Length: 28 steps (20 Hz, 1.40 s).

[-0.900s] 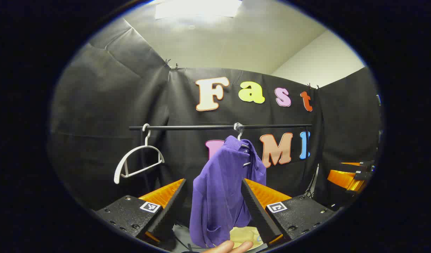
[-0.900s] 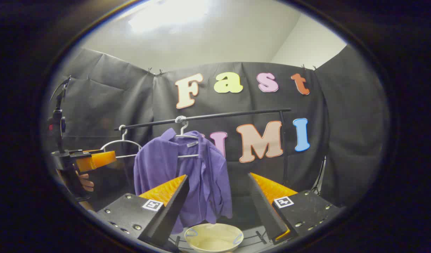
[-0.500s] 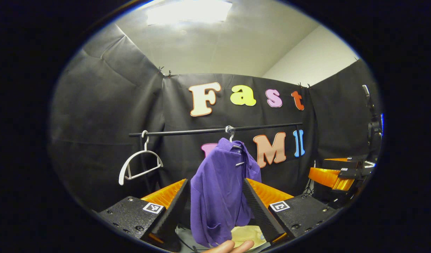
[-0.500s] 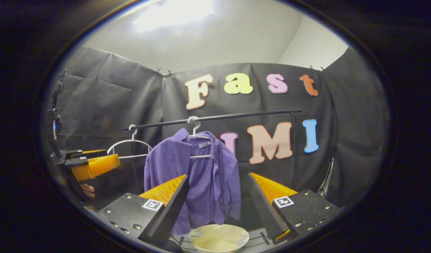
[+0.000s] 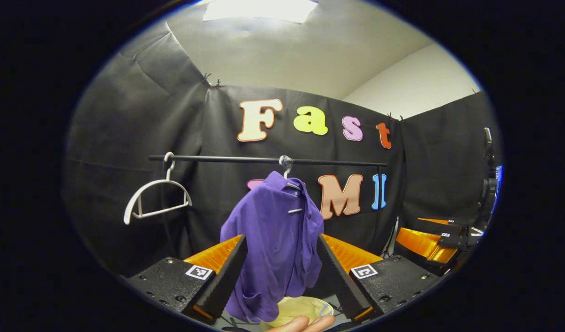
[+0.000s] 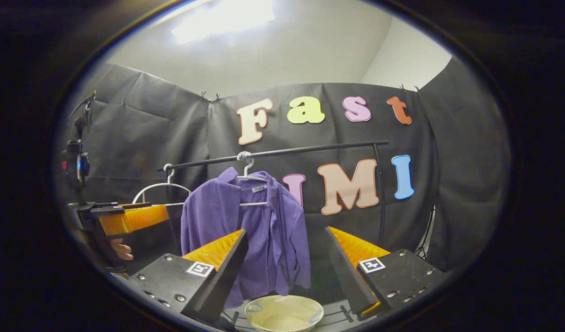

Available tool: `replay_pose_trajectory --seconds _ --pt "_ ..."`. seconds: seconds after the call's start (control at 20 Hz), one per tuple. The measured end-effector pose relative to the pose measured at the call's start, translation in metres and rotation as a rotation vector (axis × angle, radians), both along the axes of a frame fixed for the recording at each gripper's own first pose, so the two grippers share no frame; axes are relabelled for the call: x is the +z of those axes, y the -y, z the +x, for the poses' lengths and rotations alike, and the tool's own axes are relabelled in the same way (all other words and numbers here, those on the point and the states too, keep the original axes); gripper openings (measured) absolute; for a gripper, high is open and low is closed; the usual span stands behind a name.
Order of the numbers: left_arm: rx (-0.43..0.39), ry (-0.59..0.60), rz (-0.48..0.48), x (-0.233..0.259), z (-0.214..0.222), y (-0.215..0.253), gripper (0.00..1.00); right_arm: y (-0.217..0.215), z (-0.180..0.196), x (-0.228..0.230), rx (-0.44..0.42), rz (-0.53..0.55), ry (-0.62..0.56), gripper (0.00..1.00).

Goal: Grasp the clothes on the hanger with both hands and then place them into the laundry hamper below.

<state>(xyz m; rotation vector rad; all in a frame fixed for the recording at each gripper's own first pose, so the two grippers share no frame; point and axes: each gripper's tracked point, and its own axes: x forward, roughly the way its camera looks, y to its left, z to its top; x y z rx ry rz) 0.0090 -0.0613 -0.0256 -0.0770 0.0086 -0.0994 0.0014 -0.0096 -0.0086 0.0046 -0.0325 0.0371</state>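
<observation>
A purple shirt (image 5: 273,240) (image 6: 245,240) hangs on a white hanger from a black rail (image 5: 264,160) (image 6: 282,151). Below it sits a cream laundry hamper (image 5: 301,308) (image 6: 283,313). In the left gripper view my left gripper (image 5: 282,244) is open, some way short of the shirt, which shows between its fingers. In the right gripper view my right gripper (image 6: 287,235) is open too, with the shirt behind its left finger. The left gripper (image 6: 130,217), held by a hand, also appears at the left of the right gripper view, and the right gripper (image 5: 430,235) at the right of the left gripper view.
An empty white hanger (image 5: 155,198) (image 6: 160,189) hangs at the rail's left end. The rail's upright post (image 6: 381,193) stands to the right of the shirt. A fingertip (image 5: 301,324) shows at the bottom edge of the left gripper view.
The left gripper view has swung, so the rail and shirt now sit further left and slightly nearer. The right gripper view shifted slightly. Both grippers stayed open.
</observation>
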Motion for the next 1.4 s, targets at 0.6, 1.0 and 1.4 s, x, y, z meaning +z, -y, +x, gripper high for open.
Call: replay_pose_trajectory --seconds 0.6,1.0,1.4 --pt "0.129 -0.003 0.046 -0.065 0.078 0.010 0.92 0.012 0.057 -0.048 0.020 -0.022 -0.005 0.99" --pt "0.258 -0.060 0.191 -0.127 0.159 -0.001 0.95 0.005 0.158 -0.089 0.074 -0.054 -0.083 0.96" --pt "0.328 -0.021 0.160 -0.087 0.196 -0.036 0.87 -0.039 0.219 -0.099 0.209 -0.011 -0.128 0.99"
